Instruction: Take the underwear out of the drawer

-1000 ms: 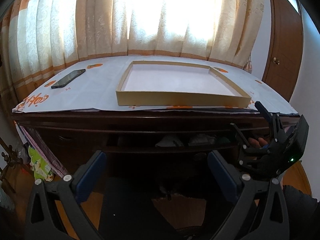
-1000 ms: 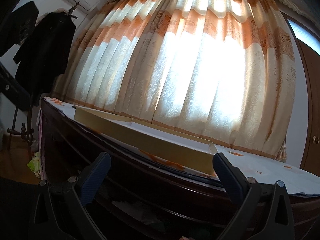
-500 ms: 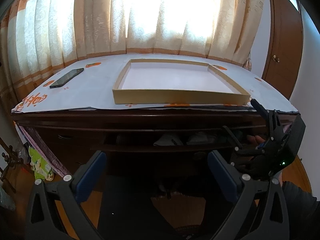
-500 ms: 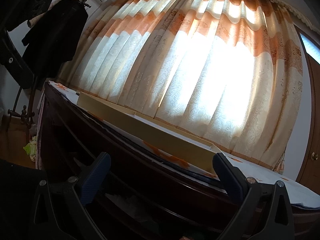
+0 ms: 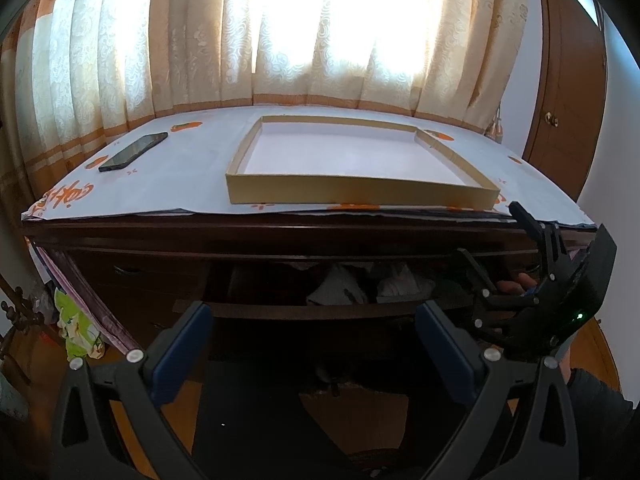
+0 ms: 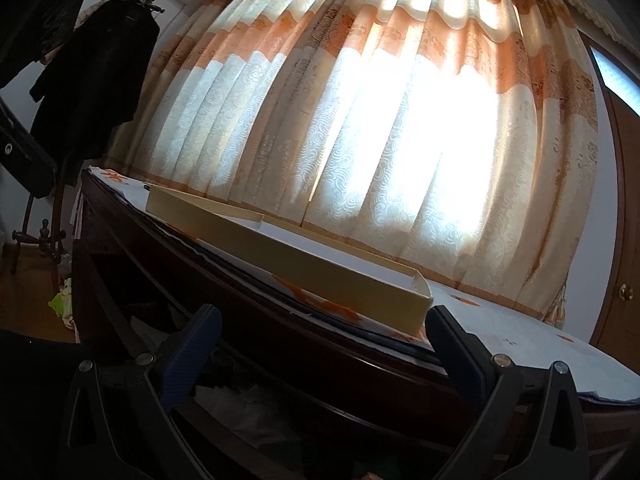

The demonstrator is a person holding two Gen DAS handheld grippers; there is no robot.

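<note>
The dark wooden drawer under the table top stands partly open. Pale folded underwear lies inside it, with a second pale piece beside it. My left gripper is open and empty, in front of and below the drawer front. My right gripper shows at the drawer's right end, open. In the right wrist view my right gripper is open and empty, just above the drawer opening, with pale cloth dimly below it.
A shallow cardboard tray lies on the white printed cloth on the table top, with a black phone at the left. Curtains hang behind. A wooden door is at the right. A coat stand is at the left.
The left gripper has risen and drawn slightly nearer, so the drawer's inside shows more. The right gripper has moved in closer to the drawer's right end.
</note>
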